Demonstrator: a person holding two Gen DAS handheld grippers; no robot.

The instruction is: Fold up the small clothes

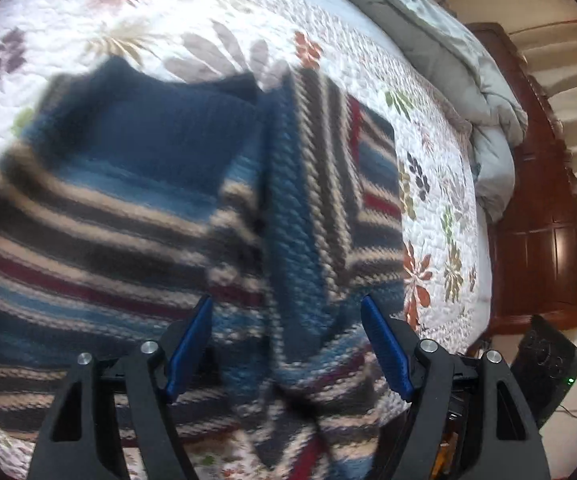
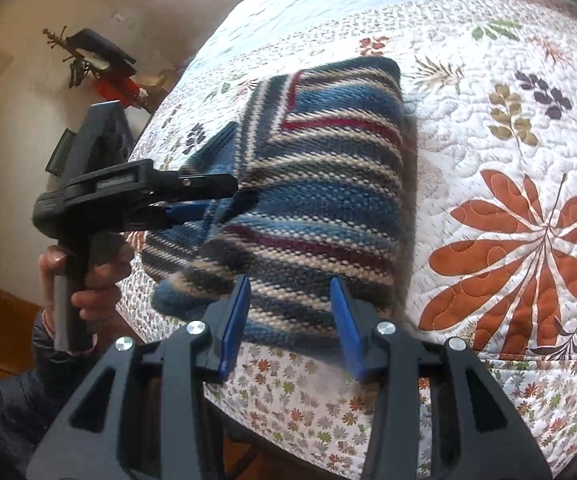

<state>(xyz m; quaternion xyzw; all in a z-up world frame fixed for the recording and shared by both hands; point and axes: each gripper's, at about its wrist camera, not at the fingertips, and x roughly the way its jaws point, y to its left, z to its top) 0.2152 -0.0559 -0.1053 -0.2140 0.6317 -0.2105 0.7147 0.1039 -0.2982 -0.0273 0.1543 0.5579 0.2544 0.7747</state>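
A striped knit sweater (image 1: 136, 200) in blue, tan, grey and dark red lies partly folded on the floral quilt (image 1: 128, 12). My left gripper (image 1: 286, 312) hovers open just above the sweater's near part, nothing between its blue fingers (image 1: 192, 340). In the right wrist view the sweater (image 2: 320, 184) lies folded near the bed corner. My right gripper (image 2: 290, 292) is open at its near edge, empty. The left gripper (image 2: 208, 196), held in a hand, sits over the sweater's left side.
A grey duvet (image 1: 448, 52) is bunched at the far side of the bed, beside a dark wooden headboard (image 1: 544, 216). A black device (image 1: 548, 364) sits on the floor. The quilt (image 2: 508, 120) spreads to the right. A red object (image 2: 116, 84) stands by the wall.
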